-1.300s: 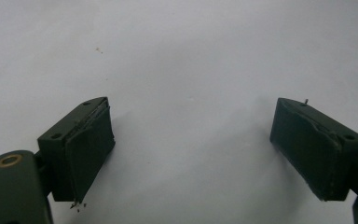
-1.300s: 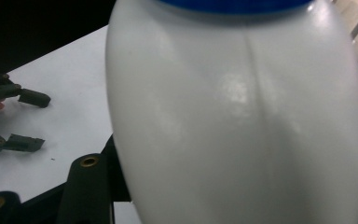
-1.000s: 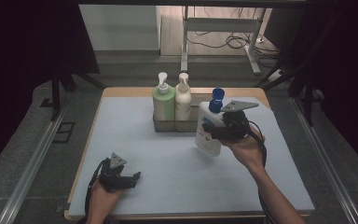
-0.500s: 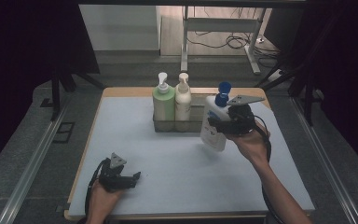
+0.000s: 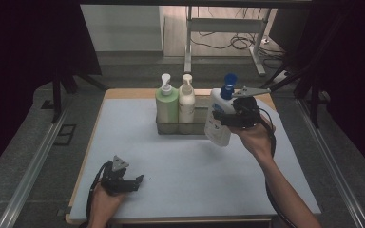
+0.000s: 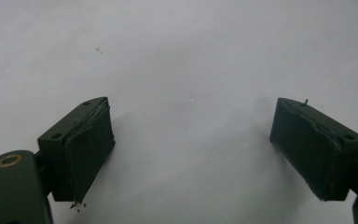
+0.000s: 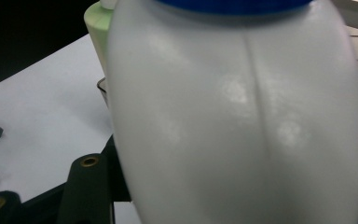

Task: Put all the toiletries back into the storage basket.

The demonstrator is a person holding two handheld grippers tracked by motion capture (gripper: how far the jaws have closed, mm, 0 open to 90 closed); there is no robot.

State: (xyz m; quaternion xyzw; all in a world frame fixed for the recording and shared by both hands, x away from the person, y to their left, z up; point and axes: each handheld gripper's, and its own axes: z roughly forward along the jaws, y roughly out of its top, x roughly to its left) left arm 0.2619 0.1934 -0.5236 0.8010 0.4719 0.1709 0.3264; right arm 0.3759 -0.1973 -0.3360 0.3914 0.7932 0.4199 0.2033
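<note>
A white bottle (image 5: 217,124) with a blue pump top (image 5: 229,79) hangs in the air, tilted a little, at the right end of a dark wire basket (image 5: 198,127). My right gripper (image 5: 225,118) is shut on the bottle's body from the right side. The same bottle (image 7: 233,116) looms close in the right gripper view, with its blue cap (image 7: 233,4) at the top edge. A green pump bottle (image 5: 166,102) and a cream pump bottle (image 5: 186,101) stand upright in the basket's left half. My left gripper (image 5: 129,182) rests low at the table's front left, open (image 6: 191,154) with nothing between its jaws.
The pale blue table top (image 5: 180,161) reaches from the basket to the front edge. Dark curtains flank both sides, metal rails run along the table's left and right, and a desk frame (image 5: 228,28) with floor cables stands behind.
My right gripper has lifted the white bottle higher and a little to the right, toward the basket's right end. The left gripper has stayed where it was.
</note>
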